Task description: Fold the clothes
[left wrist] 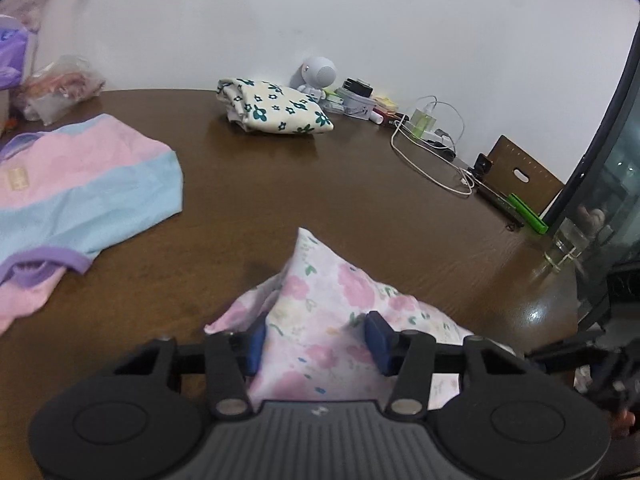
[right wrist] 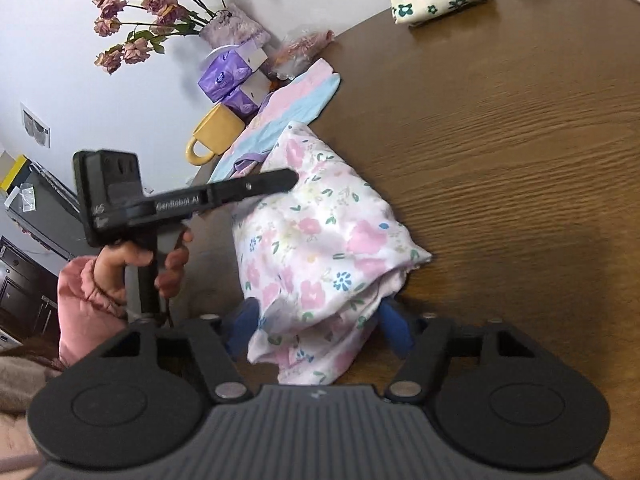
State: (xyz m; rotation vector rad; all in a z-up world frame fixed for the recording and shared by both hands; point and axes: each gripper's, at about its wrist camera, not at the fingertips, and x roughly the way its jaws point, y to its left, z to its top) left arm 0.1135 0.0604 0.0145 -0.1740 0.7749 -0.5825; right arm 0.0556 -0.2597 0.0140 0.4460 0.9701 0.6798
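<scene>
Gripping a bunched floral garment with both tools, near the front edge of the brown wooden table. Left gripper: blue fingers set apart with cloth filling the gap between them, pads against the fabric on both sides, so apparently clamped on it, though how firmly cannot be told. Right gripper: likewise blue pads either side of a wad of the same pink-flowered white cloth, pressing into it. Seen from the right wrist, held by a hand in a pink sleeve, reaching over the garment's left portion. Heaped loosely, partly lifted into a peak, the rest spread on the wood.

Lying flat toward the table's left edge: pink-and-blue striped top with purple trim. Folded and resting near the far edge by the wall: cream cloth with green flowers. Along the far right edge: white cable, small white figure. At the left corner: yellow mug, purple tissue packs, dried roses.
</scene>
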